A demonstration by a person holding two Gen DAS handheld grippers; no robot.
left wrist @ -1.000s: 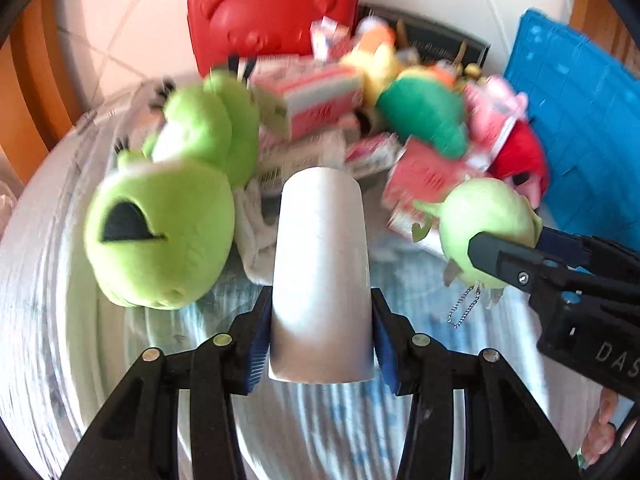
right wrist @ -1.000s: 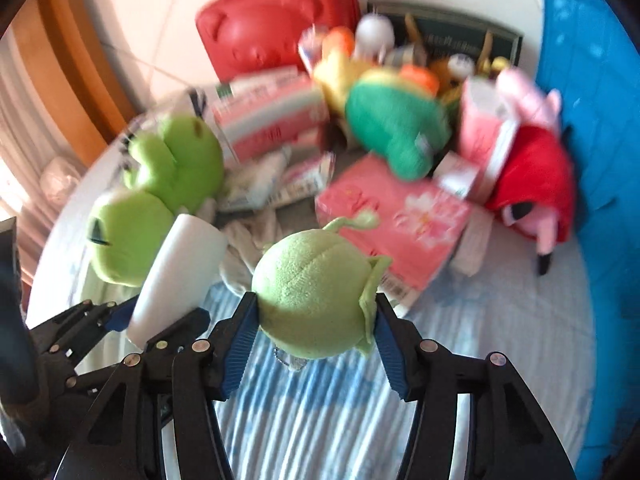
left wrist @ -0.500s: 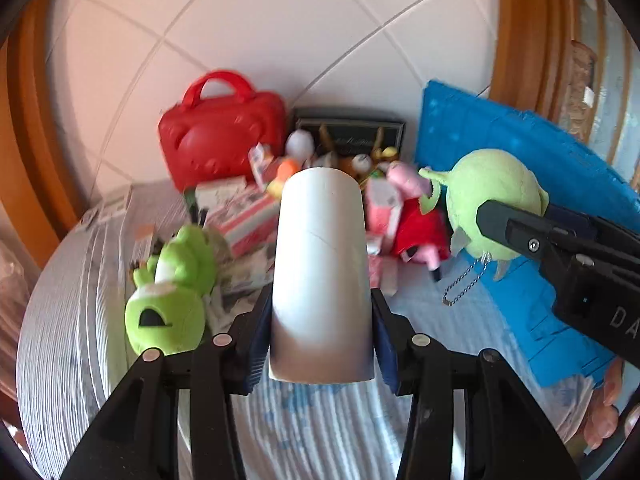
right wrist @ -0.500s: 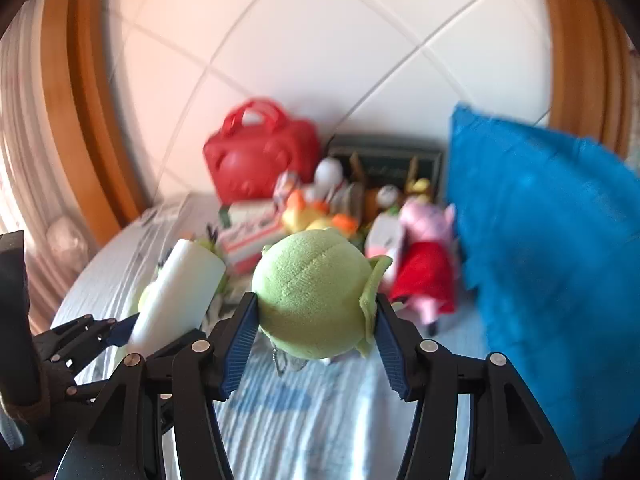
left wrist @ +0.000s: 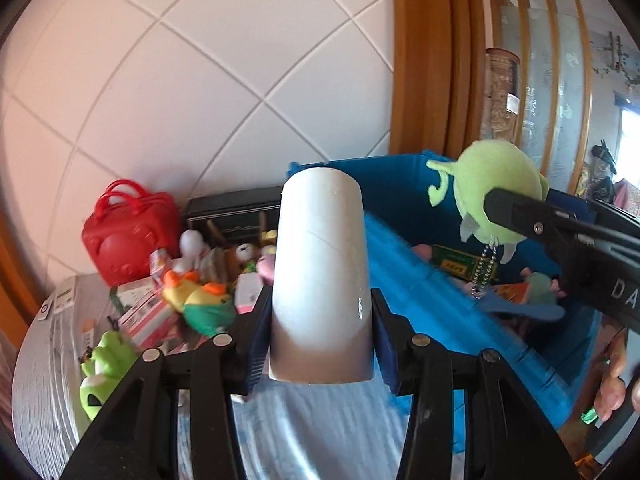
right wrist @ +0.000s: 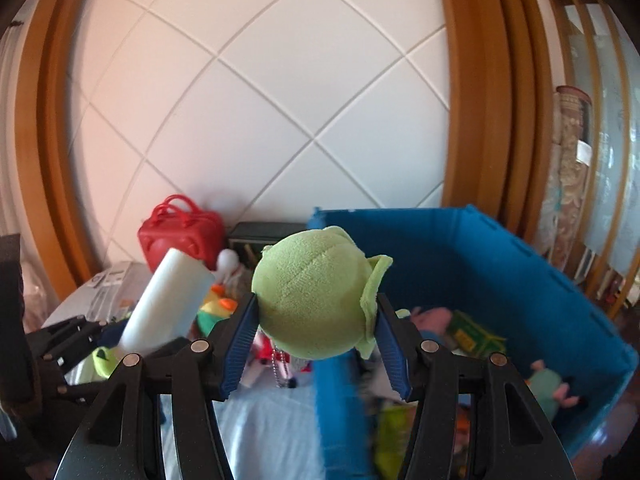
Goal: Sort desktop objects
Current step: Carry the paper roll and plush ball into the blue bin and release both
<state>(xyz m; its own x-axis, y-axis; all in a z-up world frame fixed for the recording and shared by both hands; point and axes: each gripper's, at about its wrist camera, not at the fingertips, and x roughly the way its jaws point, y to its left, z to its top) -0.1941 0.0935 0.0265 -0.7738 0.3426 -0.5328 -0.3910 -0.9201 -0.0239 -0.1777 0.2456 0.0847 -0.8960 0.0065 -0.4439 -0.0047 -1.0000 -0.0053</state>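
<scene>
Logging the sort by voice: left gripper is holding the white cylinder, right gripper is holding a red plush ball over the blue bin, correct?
Not quite: the plush ball in the right gripper is green, not red, as the right wrist view shows. The rest stands: the left gripper holds the white cylinder, and the ball hangs over the blue bin.

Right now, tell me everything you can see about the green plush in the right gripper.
The green plush is a round, fuzzy ball with a stitched seam, small floppy horns and pale feet. A metal bead chain dangles beneath it. The right gripper is shut on its sides, holding it in the air over the near wall of the blue bin, touching nothing else.
</scene>
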